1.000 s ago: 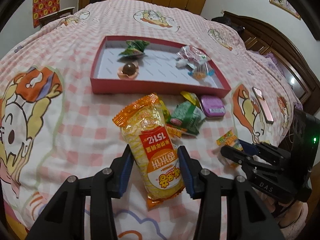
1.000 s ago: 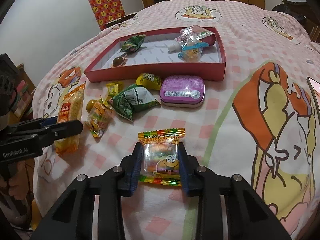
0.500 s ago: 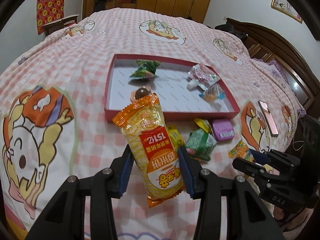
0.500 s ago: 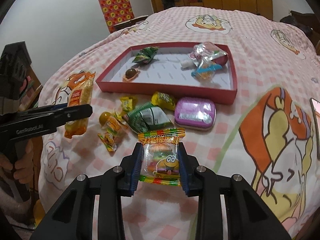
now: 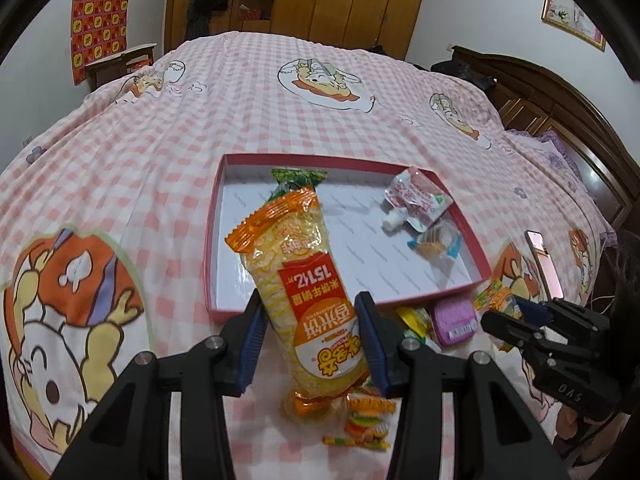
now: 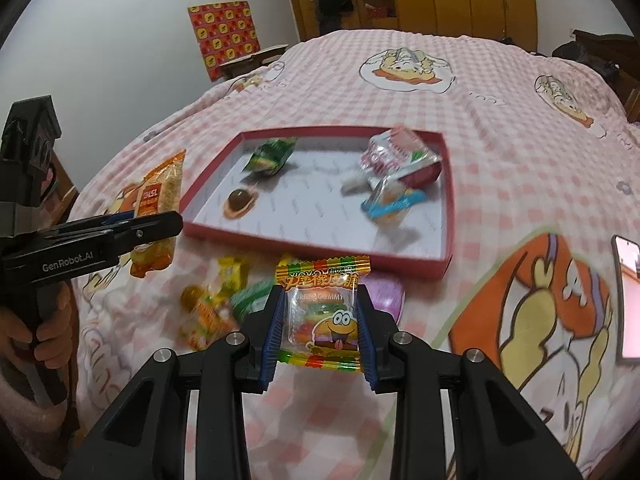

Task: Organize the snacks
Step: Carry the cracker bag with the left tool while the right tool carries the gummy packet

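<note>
Left tongs (image 5: 310,336) pinch a rice cracker pack (image 5: 306,292) over the red tray's (image 5: 212,240) near edge; right tongs (image 6: 318,326) pinch a gummy packet (image 6: 322,312) just short of it. Both wrappers look slippery and may drop onto the bed (image 5: 160,120).

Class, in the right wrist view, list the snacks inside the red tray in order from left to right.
Round brown chocolate in an orange wrapper → green foil packet → pink-and-white spouted pouch; the blue-edged clear candy wrapper overlaps the pouch, so it is omitted.
</note>
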Demonstrator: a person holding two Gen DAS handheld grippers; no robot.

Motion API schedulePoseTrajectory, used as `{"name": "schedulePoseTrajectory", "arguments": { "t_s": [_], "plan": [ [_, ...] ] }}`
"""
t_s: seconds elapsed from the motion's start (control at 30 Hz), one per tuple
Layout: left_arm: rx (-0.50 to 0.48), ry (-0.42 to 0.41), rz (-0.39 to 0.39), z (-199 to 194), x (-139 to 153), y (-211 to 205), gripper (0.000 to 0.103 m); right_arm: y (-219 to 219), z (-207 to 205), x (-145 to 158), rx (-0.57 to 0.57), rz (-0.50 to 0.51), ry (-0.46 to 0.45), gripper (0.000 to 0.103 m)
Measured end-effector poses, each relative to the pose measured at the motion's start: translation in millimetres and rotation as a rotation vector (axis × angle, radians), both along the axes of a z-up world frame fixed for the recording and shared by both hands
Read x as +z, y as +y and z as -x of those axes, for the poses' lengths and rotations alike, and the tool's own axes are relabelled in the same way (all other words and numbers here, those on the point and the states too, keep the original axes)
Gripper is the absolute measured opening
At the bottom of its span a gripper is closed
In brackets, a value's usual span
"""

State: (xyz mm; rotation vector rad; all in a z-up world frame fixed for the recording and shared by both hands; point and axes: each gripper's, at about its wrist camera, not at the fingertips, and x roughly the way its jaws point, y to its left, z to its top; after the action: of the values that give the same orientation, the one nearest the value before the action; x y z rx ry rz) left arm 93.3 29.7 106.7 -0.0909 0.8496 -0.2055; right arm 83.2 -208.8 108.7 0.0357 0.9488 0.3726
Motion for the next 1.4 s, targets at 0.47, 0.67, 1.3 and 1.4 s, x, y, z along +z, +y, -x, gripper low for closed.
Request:
{"name": "schedulePoseTrajectory", "arguments": {
  "t_s": [0.47, 0.67, 1.3, 1.4],
  "plan": [
    [0.049, 0.045, -0.005, -45.2, -19.1, 8.2, 0.046, -12.6, -43.7, -3.7, -0.075, 0.026, 0.0, 0.034],
    [0.054, 0.042, -0.033, -57.3, -25.7, 8.4, 0.045, -17.6, -55.2, -11.1, -0.113, 0.022, 0.01, 0.034],
    [0.076, -0.018, -0.123, -78.1, -40.3, 12.0, 0.041, -16.0, -73.8, -26.1, -0.127, 0.031, 0.002, 0.034],
    [0.079, -0.022, -0.115, -80.6, -41.5, 13.4, 0.041, -15.8, -78.1, -28.6, -0.13, 0.025, -0.003, 0.034]
  ]
}}
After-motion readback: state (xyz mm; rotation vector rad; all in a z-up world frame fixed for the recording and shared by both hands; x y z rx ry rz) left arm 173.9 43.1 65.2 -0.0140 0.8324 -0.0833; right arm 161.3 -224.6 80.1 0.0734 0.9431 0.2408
